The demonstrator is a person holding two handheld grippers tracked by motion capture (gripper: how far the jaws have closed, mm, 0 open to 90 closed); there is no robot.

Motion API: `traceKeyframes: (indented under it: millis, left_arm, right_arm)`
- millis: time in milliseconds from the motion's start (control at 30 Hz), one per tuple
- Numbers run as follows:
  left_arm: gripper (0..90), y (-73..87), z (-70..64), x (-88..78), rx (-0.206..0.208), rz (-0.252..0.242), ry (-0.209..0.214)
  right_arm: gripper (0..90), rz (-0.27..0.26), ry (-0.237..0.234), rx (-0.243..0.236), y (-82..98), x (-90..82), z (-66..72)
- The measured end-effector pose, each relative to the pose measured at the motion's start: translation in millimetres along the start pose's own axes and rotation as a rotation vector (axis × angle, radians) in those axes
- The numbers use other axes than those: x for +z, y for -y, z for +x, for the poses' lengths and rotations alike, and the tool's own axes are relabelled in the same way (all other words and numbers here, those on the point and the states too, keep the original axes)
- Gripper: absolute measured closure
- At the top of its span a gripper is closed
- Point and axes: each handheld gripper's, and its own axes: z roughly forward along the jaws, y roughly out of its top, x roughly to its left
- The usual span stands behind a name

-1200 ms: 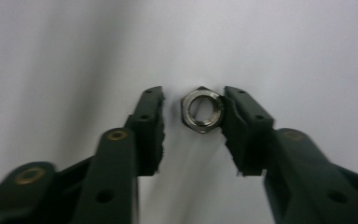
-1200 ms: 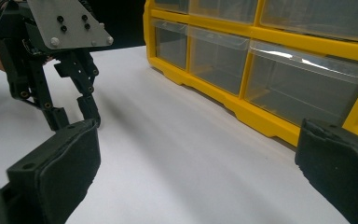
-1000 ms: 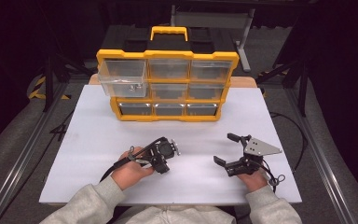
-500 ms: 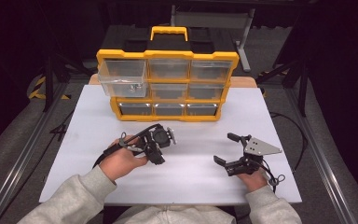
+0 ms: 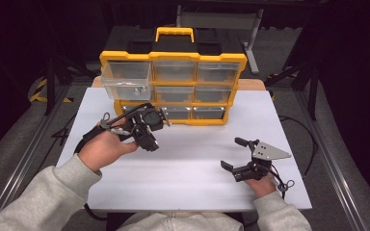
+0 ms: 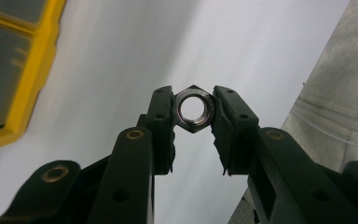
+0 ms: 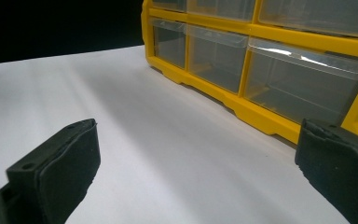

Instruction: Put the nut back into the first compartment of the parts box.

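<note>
The left claw [image 6: 194,108] pinches a steel hex nut [image 6: 195,108] by opposite flats above the bench's [image 5: 192,163] left half: small, rigid, slick, likely to twist out. The right claw [image 5: 241,159] gapes wide, empty.

A white table [image 5: 183,159] carries a yellow organiser [image 5: 173,86] of clear drawers, which stands directly on the far part of the top. Seen along the right gripper's [image 5: 233,155] wide-apart jaws, the organiser rises beyond them, nearer the right-hand jaw, with bare white surface between and before the pads. That gripper seems to rest on the table near its front edge, though contact is hard to judge. One upper-left drawer [image 5: 126,80] juts forward over the table.
</note>
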Motion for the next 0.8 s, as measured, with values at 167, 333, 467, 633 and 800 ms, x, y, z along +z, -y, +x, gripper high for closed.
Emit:
traceKeyframes:
  millis: [167,333,467,633,800]
  left_arm:
    - [69.4,0.4,5.2,-24.9,-0.006,-0.024,-0.002]
    - [69.4,3.4,14.4,-50.1,-0.036,-0.054,-0.016]
    - [69.4,7.0,19.5,-66.5,-0.05,-0.084,-0.037]
    - [69.4,12.2,25.4,-84.1,-0.074,-0.142,-0.05]
    - [69.4,14.8,32.7,-102.4,-0.105,-0.17,-0.076]
  right_arm:
    - [0.5,0.005,-0.001,0.004,0.4,0.2,-0.9]
    - [0.5,0.009,0.002,0.005,0.6,0.1,-1.4]
    - [0.4,0.009,0.002,0.003,0.6,0.2,-1.4]
    - [0.5,0.011,0.0,0.003,0.7,0.8,-1.0]
    - [0.5,0.011,0.0,0.002,0.6,0.7,-1.2]
